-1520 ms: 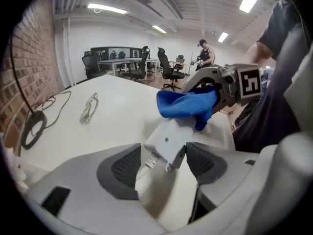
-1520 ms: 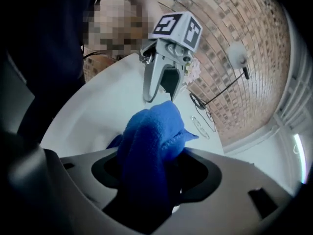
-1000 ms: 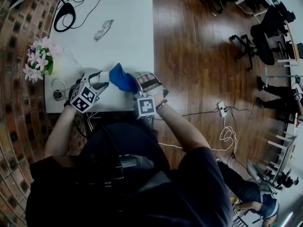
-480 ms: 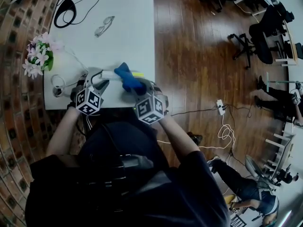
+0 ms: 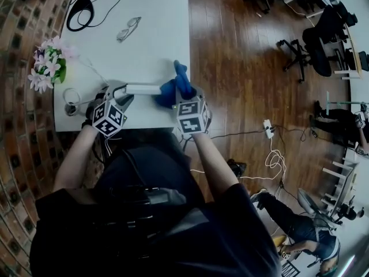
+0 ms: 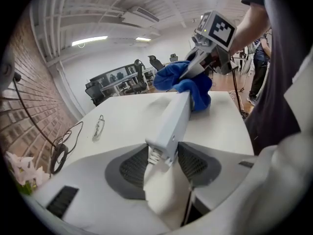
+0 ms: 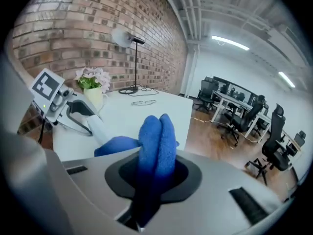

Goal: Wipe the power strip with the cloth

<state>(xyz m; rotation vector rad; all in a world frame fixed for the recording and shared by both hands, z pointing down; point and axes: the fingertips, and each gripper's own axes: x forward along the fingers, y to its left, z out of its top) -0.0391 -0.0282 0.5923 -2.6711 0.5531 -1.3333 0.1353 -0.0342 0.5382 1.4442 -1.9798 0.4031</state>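
Observation:
A white power strip (image 5: 143, 89) lies across the near part of the white table (image 5: 155, 33). Its left end sits between the pads of my left gripper (image 5: 123, 91), whose jaws have just been closing and now press on it (image 6: 173, 121). My right gripper (image 5: 180, 94) has just been closing and is shut on a blue cloth (image 5: 176, 85). The cloth bunches over the strip's right end, near the table's right edge. In the right gripper view the cloth (image 7: 156, 141) stands folded between the jaws, with the strip (image 7: 98, 129) behind it.
A pot of pink flowers (image 5: 49, 68) stands at the table's left edge, a coiled white cable (image 5: 70, 97) beside it. Glasses (image 5: 128, 29) and a black lamp base with its cord (image 5: 81, 7) lie farther back. Wooden floor and office chairs (image 5: 317, 45) are to the right.
The right gripper has rolled and slid right along the strip with the cloth, from its middle to its right end. More of the strip shows. The left gripper has stayed put.

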